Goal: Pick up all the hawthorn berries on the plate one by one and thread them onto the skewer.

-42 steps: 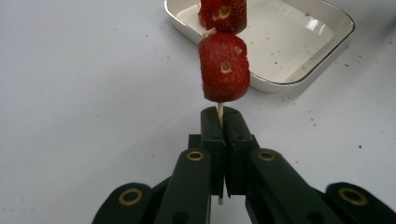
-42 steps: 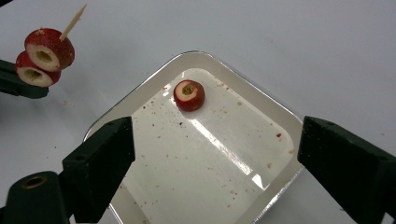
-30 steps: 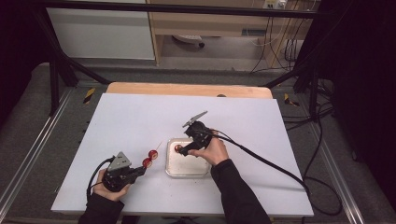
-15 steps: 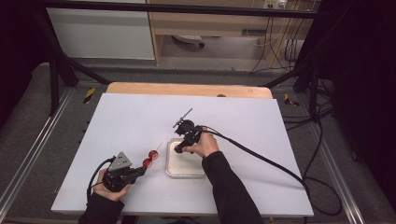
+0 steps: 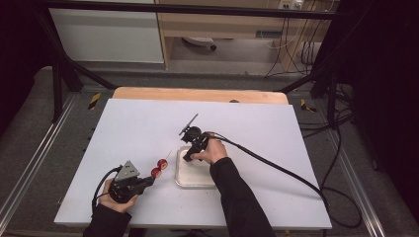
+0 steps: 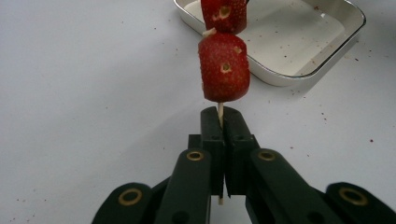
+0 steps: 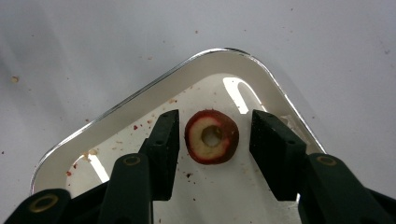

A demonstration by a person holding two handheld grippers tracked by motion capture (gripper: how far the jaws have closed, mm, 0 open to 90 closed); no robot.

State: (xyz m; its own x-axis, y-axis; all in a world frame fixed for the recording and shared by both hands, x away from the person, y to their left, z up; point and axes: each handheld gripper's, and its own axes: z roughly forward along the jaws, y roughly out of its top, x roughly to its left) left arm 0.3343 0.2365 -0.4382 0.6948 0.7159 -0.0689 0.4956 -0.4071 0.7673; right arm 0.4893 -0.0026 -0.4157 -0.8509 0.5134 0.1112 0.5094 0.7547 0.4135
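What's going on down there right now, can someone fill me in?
Left tool shut on skewer, two strawberry pieces threaded. Right tool open, straddling a cored fruit slice in the tray, not gripping yet. Nothing in the way.

Broad white rectangular tabletop (image 5: 128,128), with a strip of pale wood (image 5: 197,95) showing along its far edge. Sprinkled with small reddish crumbs around the middle. Near the centre, lying flat on the white surface: a shallow white rectangular tray with rounded corners and a shiny rim (image 5: 184,178), crumbs and smears across its floor.
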